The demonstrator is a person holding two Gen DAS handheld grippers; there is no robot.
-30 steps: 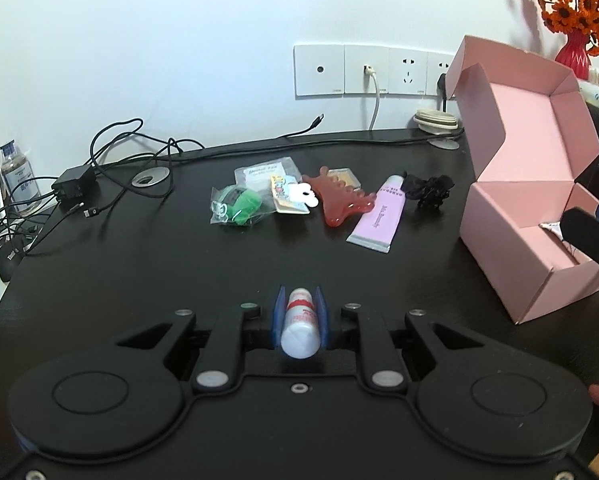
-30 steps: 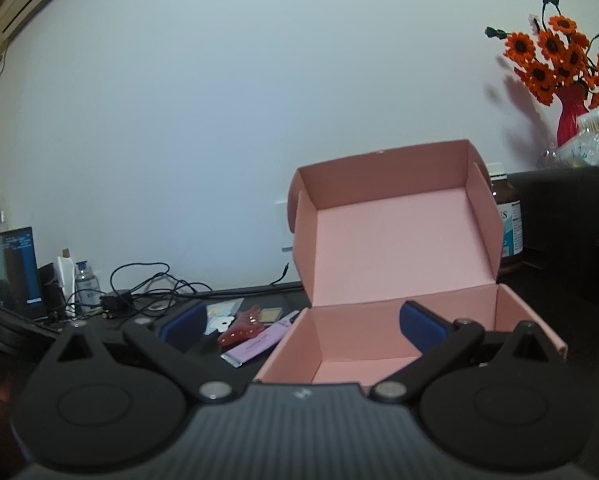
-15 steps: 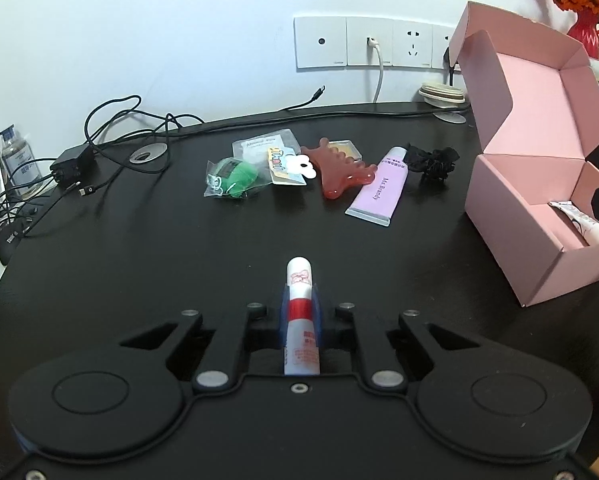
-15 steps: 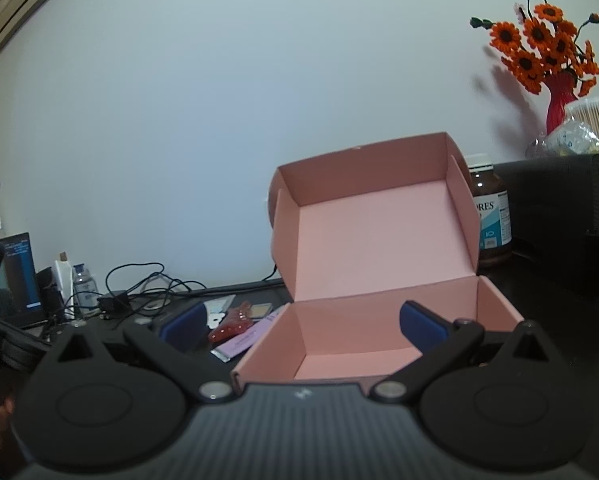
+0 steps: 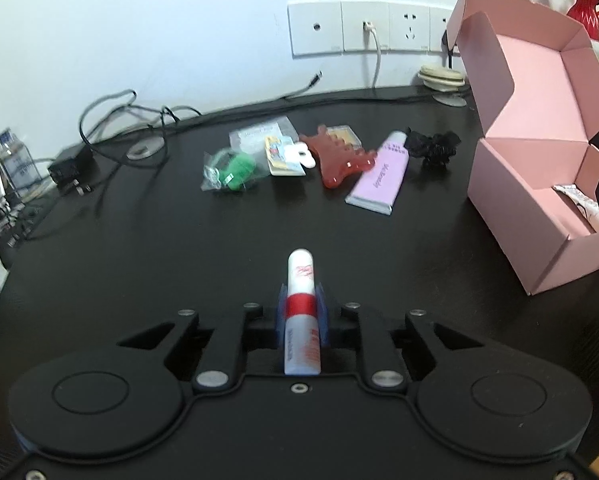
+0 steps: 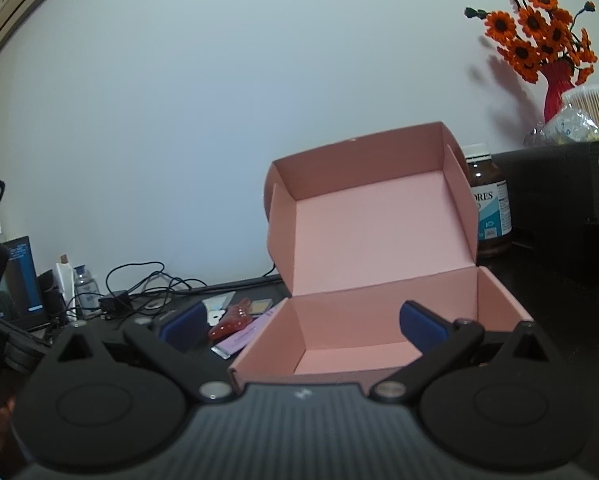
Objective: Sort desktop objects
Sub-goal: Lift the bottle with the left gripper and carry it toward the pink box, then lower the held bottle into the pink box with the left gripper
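Black desk point(image 5: 139, 248): left tool point(image 5: 301, 307) clamps a white tube point(image 5: 301, 312) (red-banded), right tool point(image 6: 303, 322) gapes before the pink box point(image 6: 379, 280).

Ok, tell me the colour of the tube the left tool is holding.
The tube is white with a red band and red print, clearest in the left wrist view.

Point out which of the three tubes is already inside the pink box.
The white patterned tube lying in the open pink cardboard box. The lilac tube lies flat on the black desk, and the left gripper clamps the white red-banded tube.
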